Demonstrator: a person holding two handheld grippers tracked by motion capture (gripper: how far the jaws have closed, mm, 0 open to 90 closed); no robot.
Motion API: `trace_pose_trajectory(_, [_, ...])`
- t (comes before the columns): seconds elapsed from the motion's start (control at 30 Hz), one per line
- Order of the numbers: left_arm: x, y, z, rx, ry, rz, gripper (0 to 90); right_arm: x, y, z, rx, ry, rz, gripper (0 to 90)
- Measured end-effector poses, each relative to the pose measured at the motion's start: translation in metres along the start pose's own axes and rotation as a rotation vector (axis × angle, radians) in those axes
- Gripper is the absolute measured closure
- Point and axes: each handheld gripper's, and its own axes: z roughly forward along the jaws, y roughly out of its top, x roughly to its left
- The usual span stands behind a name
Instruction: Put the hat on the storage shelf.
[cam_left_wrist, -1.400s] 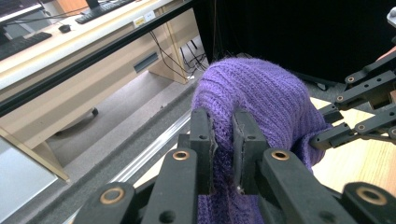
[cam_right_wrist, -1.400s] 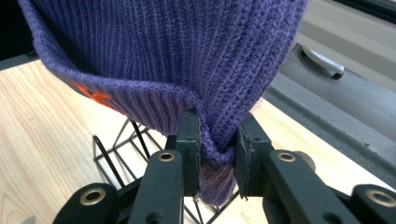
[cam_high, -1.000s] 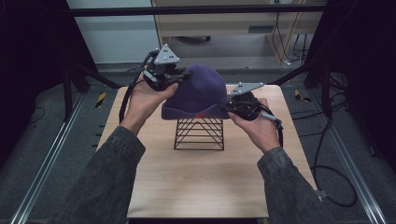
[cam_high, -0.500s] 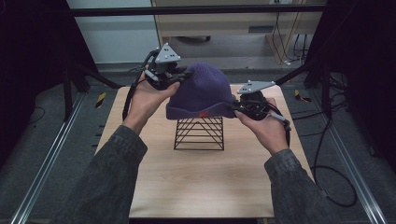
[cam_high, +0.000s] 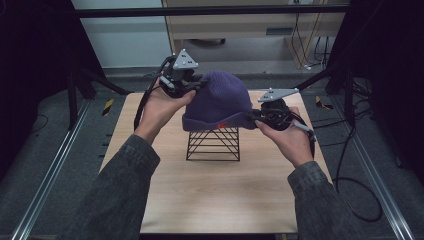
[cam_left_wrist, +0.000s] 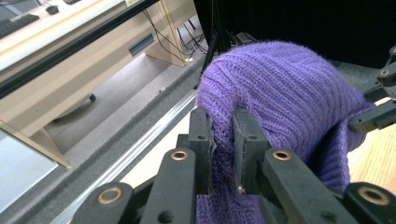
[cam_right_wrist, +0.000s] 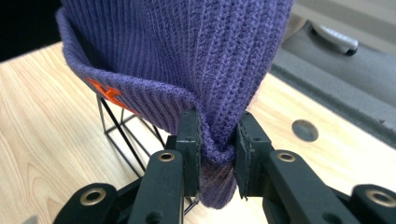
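Note:
A purple knitted beanie (cam_high: 220, 102) with an orange mark on its folded cuff hangs over a black wire stand (cam_high: 214, 144) at the table's middle. My left gripper (cam_high: 192, 86) is shut on a fold of the beanie (cam_left_wrist: 280, 88) at its upper left side; the knit is pinched between the pads (cam_left_wrist: 223, 142). My right gripper (cam_high: 252, 117) is shut on the cuff at the beanie's lower right, with the fabric (cam_right_wrist: 187, 51) bunched between its jaws (cam_right_wrist: 217, 151). The wire stand (cam_right_wrist: 123, 133) shows beneath the cuff.
The light wooden table (cam_high: 210, 200) has bare room in front of the stand. Metal rails run along the floor on both sides, and a pale cabinet (cam_high: 250, 30) stands behind the table. Cables trail on the floor at the right.
The beanie and both grippers have shifted slightly to the right over the stand. Both grips hold as before.

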Motion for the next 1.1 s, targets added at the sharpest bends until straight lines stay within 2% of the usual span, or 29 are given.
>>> trace_pose_trajectory(0.17, [0.002,-0.010,0.009,0.023,-0.001,-0.004,79.0,0.002,-0.008,0.014,0.025,0.010,0.003,74.1])
trace_pose_trajectory(0.27, [0.001,-0.015,0.014,0.021,-0.004,-0.018,79.0,0.004,-0.012,0.023,0.046,0.013,0.004,73.8])
trace_pose_trajectory(0.37, [0.000,-0.019,0.015,0.026,0.000,-0.005,79.0,0.005,-0.015,0.029,0.067,0.011,-0.004,73.6])
trace_pose_trajectory(0.97, [-0.003,-0.034,0.017,0.024,-0.014,-0.018,79.2,0.014,-0.025,0.041,0.090,0.024,-0.024,73.2])
trace_pose_trajectory(1.1, [-0.005,-0.036,0.016,0.032,-0.013,-0.006,79.2,0.016,-0.030,0.046,0.104,0.031,-0.025,72.9])
